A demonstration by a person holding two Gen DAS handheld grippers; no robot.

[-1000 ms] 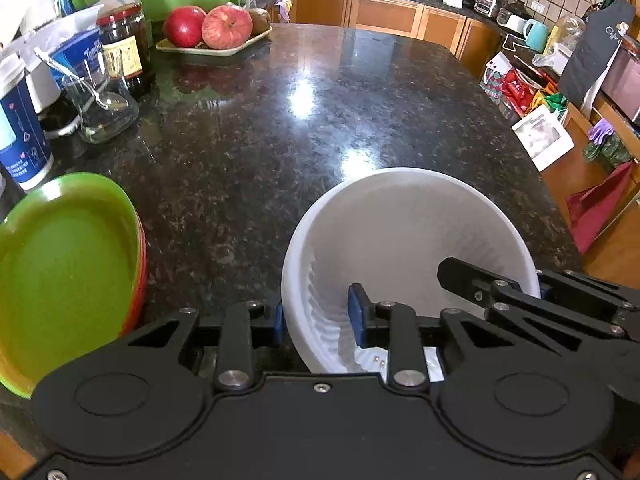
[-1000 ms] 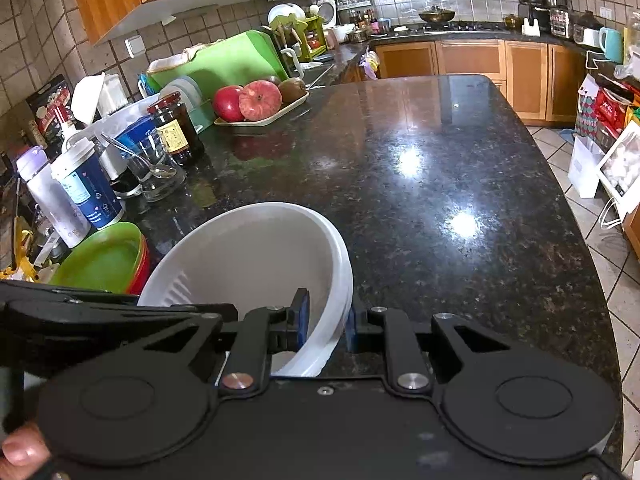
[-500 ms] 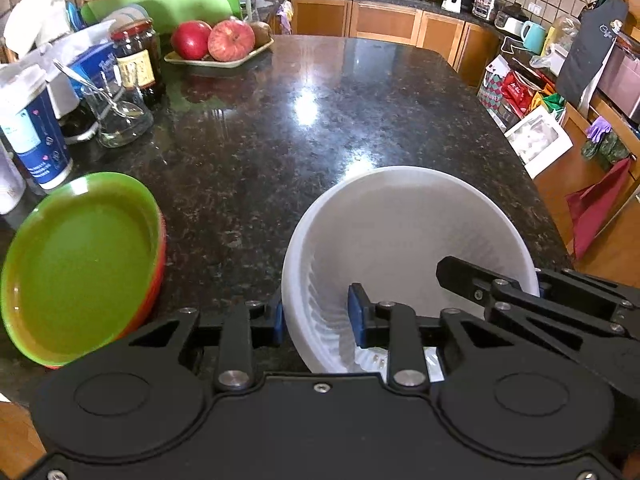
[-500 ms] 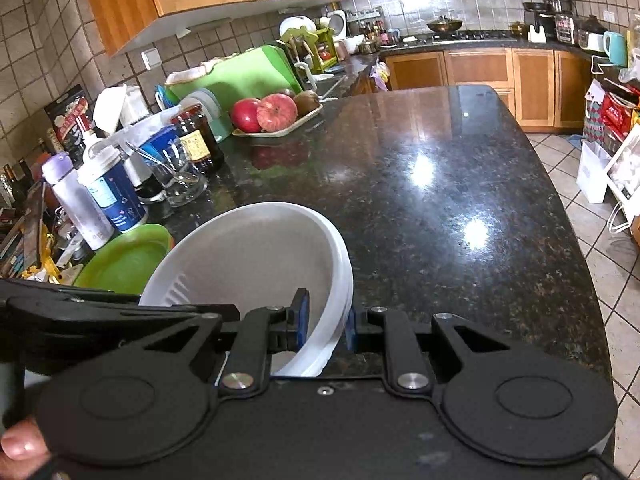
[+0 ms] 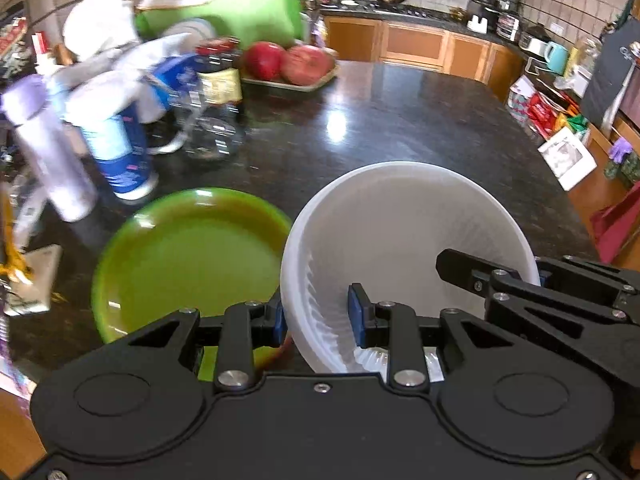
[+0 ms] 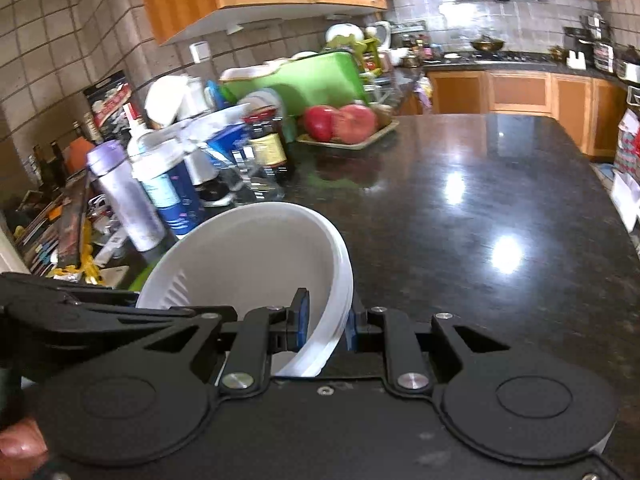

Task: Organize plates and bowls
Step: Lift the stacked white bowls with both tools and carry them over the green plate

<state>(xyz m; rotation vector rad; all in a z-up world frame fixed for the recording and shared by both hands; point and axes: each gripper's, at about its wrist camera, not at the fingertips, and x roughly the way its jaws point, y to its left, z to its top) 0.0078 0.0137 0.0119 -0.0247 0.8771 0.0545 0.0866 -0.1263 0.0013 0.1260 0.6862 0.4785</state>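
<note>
Over the near edge of the dark speckled stone tabletop (image 5: 400,120) hangs a big white bowl (image 5: 400,232) — round, deep, matte plastic with fine ribs running down its inner wall. Both claws grip it by the rim: the left claw (image 5: 316,314) has its blue pads clamped across the bowl's near-left wall, one pad outside and one inside, and the right claw (image 6: 323,326) pinches the right side of the rim (image 6: 340,280) the same way, where stacked edges suggest more than one bowl nested. Just left of the bowl, partly under its edge, lies a shallow round green plate (image 5: 188,256), glossy, with a sliver of red rim (image 5: 285,347) beneath it. Along the far left edge stand a jar (image 5: 218,72), a blue-and-white cup (image 5: 116,152), a lilac bottle (image 5: 48,148) and a tray of red apples (image 5: 288,64). Compared with a second ago, the green plate sits much closer to the bowl, and the clutter looks blurred — the grip itself has not changed.
</note>
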